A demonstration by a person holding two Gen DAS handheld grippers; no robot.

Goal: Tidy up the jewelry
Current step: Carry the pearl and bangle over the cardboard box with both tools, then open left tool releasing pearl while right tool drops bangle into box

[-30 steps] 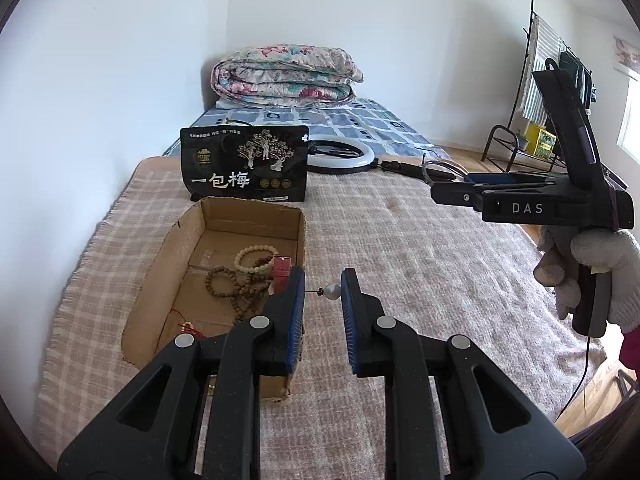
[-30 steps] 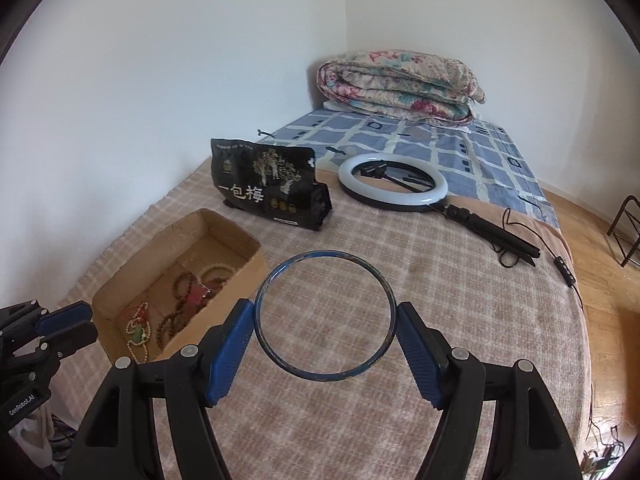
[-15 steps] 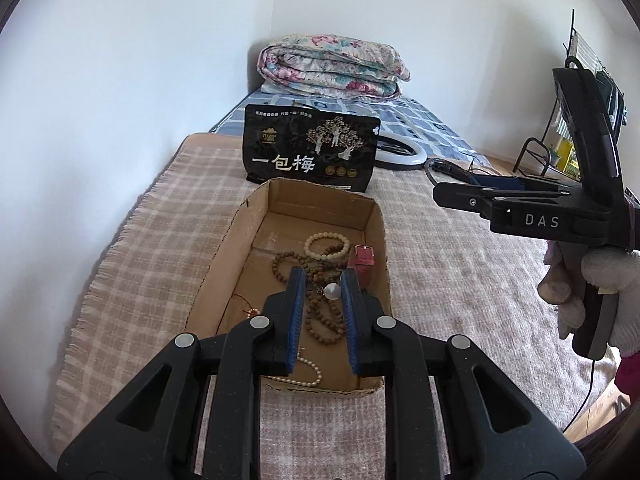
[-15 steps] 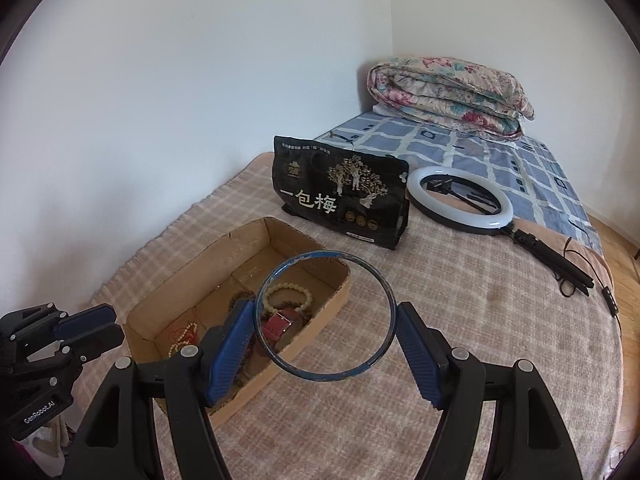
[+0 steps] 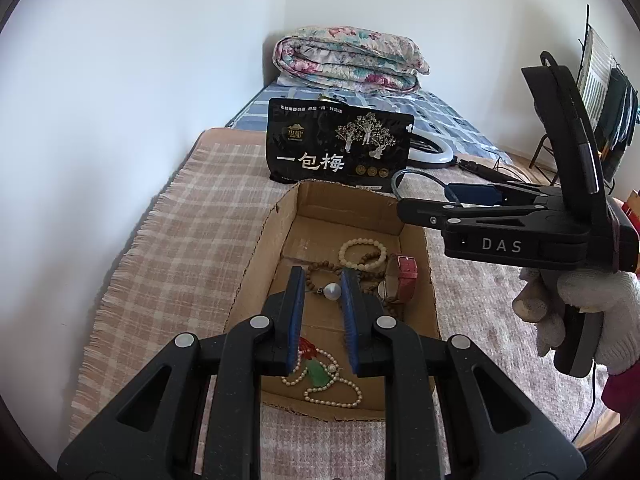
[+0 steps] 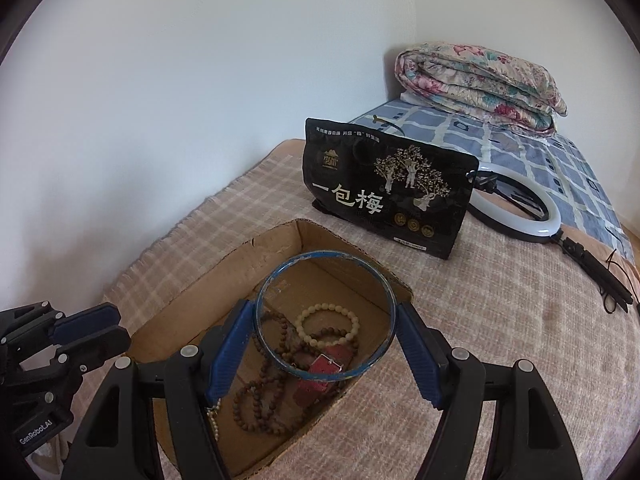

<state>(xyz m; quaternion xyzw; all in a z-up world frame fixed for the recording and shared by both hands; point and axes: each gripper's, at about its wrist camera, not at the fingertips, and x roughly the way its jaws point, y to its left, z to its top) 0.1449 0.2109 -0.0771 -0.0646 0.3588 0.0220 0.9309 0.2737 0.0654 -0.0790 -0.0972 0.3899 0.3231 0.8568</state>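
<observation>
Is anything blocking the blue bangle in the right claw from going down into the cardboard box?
Nothing visible does. The blue bangle hangs in the right claw over the open cardboard box. Below it lie only the cream bead bracelet, brown beads and red watch strap.

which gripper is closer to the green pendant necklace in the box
Left. The left gripper hangs right above the green pendant necklace at the box's near end; the right gripper, holding the blue bangle, sits over the far end.
</observation>
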